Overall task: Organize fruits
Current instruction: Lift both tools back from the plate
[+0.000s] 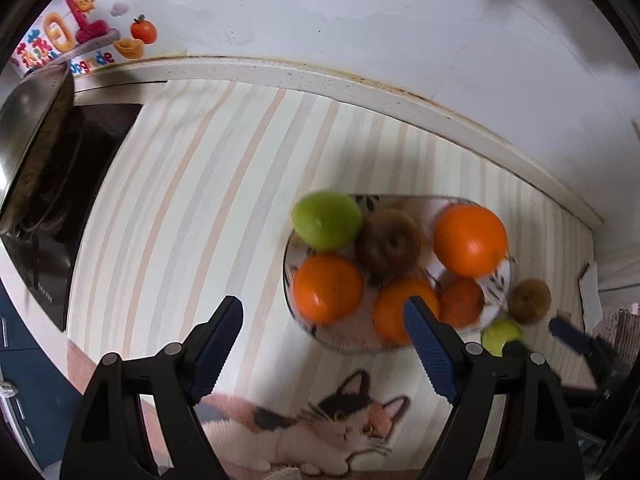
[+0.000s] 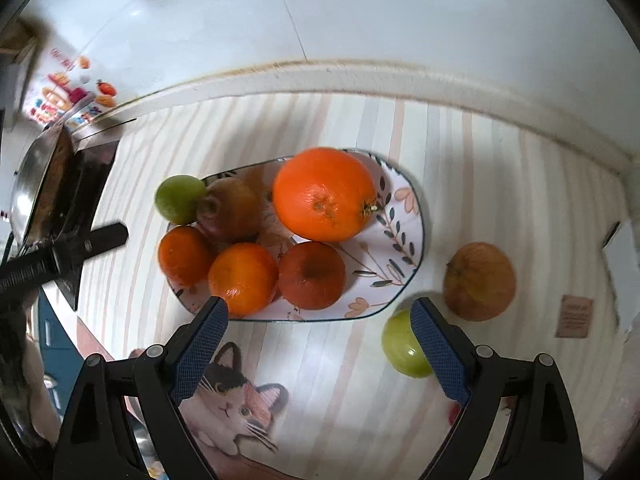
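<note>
A floral plate [image 2: 400, 216] [image 1: 500, 280] holds a big orange [image 2: 324, 194] [image 1: 470, 240], several smaller oranges [image 2: 242, 278] [image 1: 328, 288], a brown fruit [image 2: 230, 208] [image 1: 388, 240] and a green fruit [image 2: 180, 198] [image 1: 326, 220] at its rim. Off the plate lie a brownish fruit [image 2: 480, 280] [image 1: 532, 300] and a green fruit [image 2: 400, 346] [image 1: 502, 334]. My right gripper [image 2: 320, 320] is open and empty above the mat, its right finger over the loose green fruit. My left gripper [image 1: 324, 322] is open and empty, left of the plate's near edge.
A striped mat with a cat picture [image 2: 232, 396] covers the counter. A black stove [image 1: 80, 184] with a metal pan [image 1: 32, 136] stands at the left. The white wall [image 2: 360, 20] and counter ledge [image 1: 360, 84] run behind. A brown tag [image 2: 574, 316] lies at the right.
</note>
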The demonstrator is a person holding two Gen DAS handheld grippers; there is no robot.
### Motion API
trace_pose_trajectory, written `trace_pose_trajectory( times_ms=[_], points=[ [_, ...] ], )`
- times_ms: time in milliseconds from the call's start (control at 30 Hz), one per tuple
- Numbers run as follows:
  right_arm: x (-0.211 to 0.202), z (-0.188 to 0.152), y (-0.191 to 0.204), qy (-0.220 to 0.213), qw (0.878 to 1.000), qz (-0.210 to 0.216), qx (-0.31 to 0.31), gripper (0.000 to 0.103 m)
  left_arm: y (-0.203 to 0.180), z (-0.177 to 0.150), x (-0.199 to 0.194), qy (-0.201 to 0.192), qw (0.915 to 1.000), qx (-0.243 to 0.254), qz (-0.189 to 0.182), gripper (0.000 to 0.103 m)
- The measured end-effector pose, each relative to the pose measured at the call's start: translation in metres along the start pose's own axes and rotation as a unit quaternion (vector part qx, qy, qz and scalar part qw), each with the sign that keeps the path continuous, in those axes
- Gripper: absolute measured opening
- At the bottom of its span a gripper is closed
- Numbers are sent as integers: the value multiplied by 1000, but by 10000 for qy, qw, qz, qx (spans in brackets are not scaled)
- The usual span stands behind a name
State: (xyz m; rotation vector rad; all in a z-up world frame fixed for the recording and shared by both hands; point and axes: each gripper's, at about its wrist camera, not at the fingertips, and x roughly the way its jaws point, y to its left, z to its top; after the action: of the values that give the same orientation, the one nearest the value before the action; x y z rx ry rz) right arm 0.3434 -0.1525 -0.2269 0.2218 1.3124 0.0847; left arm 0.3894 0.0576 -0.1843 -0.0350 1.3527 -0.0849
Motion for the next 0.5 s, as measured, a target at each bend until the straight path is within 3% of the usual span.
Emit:
trace_pose_trajectory(
  times_ms=[500],
  points=[
    [-98,-45,15,-668,9971,9,-368,95,-16,-73,-88,-846,9964,65,18,82]
  ],
)
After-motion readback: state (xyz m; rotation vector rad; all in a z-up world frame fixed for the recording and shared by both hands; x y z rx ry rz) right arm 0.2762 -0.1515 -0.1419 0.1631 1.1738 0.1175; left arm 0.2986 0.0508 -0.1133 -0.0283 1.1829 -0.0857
